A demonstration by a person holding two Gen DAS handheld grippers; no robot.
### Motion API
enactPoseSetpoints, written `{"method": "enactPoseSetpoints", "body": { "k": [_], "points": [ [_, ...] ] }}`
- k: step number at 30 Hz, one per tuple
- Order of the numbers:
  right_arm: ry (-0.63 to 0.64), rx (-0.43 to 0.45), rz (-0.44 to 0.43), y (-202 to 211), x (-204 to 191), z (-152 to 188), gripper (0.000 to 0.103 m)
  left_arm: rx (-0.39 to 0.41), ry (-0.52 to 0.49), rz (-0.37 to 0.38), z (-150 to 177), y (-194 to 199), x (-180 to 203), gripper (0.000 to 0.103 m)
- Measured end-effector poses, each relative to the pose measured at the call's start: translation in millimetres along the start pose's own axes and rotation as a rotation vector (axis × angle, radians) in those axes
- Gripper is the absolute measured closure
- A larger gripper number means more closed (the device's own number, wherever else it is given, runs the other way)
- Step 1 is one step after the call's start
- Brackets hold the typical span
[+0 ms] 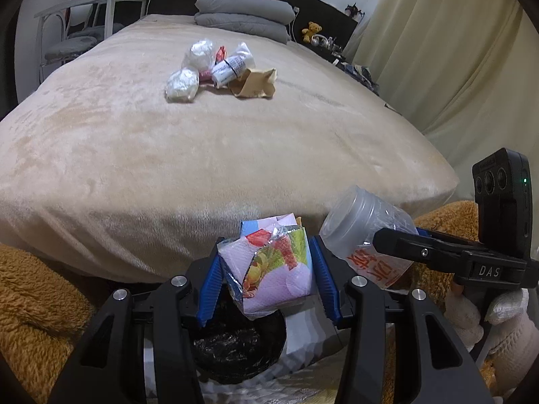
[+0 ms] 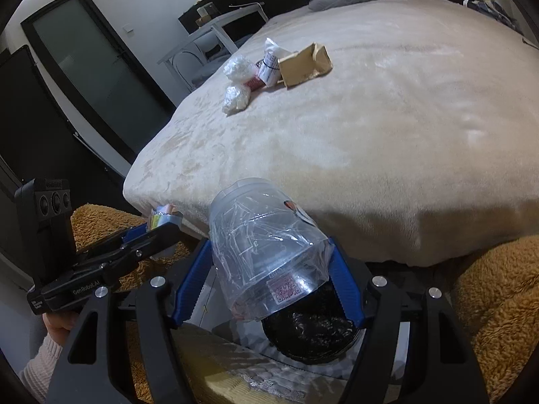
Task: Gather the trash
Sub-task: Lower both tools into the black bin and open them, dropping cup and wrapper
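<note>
Our left gripper pinches a crumpled juice carton between its blue pads, and our right gripper clamps a clear plastic jar across its lower body. Both hang just over the black-lined bin below the near edge of the bed.

We judge the carton light and soft; it is already creased, so a grip across its flat sides suits it. The jar looks light, springy and slick, its wrapper loose, so we would hold it low on the body, not at the rim.

Far out on the plush beige bedspread, which would let small scraps sink, the remaining heap waits: crinkly plastic bags and a torn brown paper piece. A brown fleecy throw lies beside the bin; grey pillows sit at the far end.
</note>
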State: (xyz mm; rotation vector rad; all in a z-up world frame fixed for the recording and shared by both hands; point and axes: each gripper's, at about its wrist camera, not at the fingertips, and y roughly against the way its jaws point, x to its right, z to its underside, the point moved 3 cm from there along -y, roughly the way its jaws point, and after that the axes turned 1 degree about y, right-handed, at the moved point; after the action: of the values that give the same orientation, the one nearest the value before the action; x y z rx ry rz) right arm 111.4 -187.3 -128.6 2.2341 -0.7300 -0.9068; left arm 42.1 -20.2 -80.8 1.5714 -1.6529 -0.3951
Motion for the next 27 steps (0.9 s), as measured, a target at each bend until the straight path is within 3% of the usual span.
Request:
{"method": "enactPoseSetpoints", "body": {
  "k": [7,16,27],
  "points": [
    [-0.073,-0.134,0.032,-31,14,18,0.034,-0.127,-0.009,-0.001,20,-24,1,0.055],
    [-0.201,-0.285,0.074,-66,39,33,0.034,-0.362,0.019,-0.062,48,-72,-14,0.055],
    [-0.273,-0.44,0.112,-104,51,51,0.034,-0.517,0.093,-0.059,64,-94,-28,0.055]
  ]
}}
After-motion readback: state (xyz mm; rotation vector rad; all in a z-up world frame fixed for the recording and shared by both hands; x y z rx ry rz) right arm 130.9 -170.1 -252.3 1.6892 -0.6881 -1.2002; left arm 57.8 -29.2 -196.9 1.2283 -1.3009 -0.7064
